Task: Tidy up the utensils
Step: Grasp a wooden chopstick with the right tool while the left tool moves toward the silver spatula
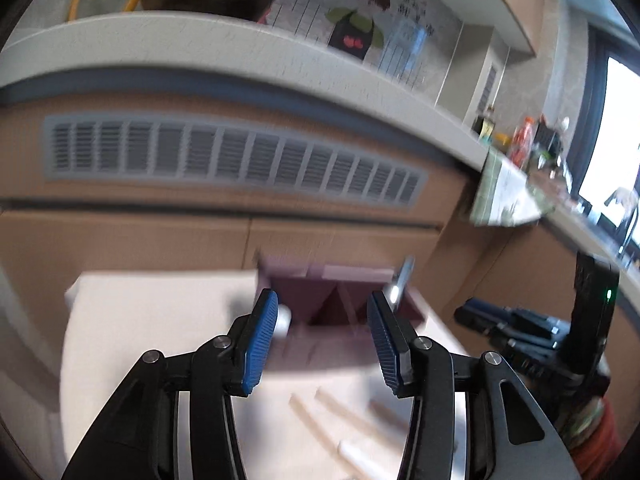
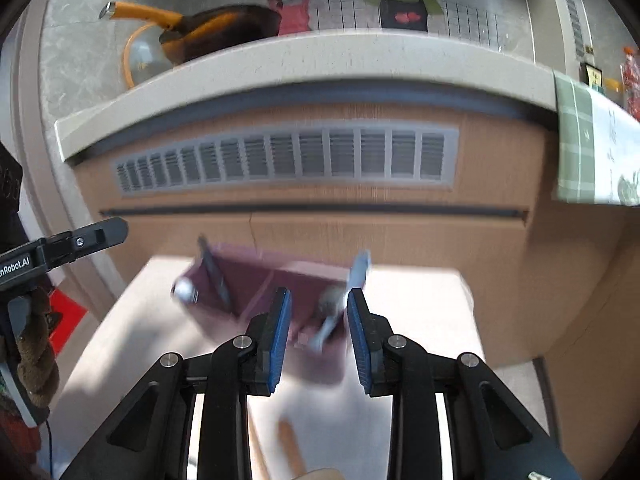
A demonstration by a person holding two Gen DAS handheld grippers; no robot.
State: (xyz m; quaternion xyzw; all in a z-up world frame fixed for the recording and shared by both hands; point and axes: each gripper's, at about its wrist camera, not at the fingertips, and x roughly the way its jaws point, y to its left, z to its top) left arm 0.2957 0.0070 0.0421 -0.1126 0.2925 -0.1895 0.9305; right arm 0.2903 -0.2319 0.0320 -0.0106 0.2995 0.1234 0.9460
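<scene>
We see both tongs spread wide, nothing between their pads. The left tongs [image 1: 322, 334] and the right tongs [image 2: 316, 340] hover above a white table [image 1: 160, 320], both facing a purple box [image 2: 276, 292] with compartments that stands near the table's far edge. A dark utensil [image 2: 216, 276] leans in its left compartment, a light blue one [image 2: 358, 272] in the right. Pale sticks [image 1: 312, 416] lie on the table nearer us. Frames blurred; details unclear.
</scene>
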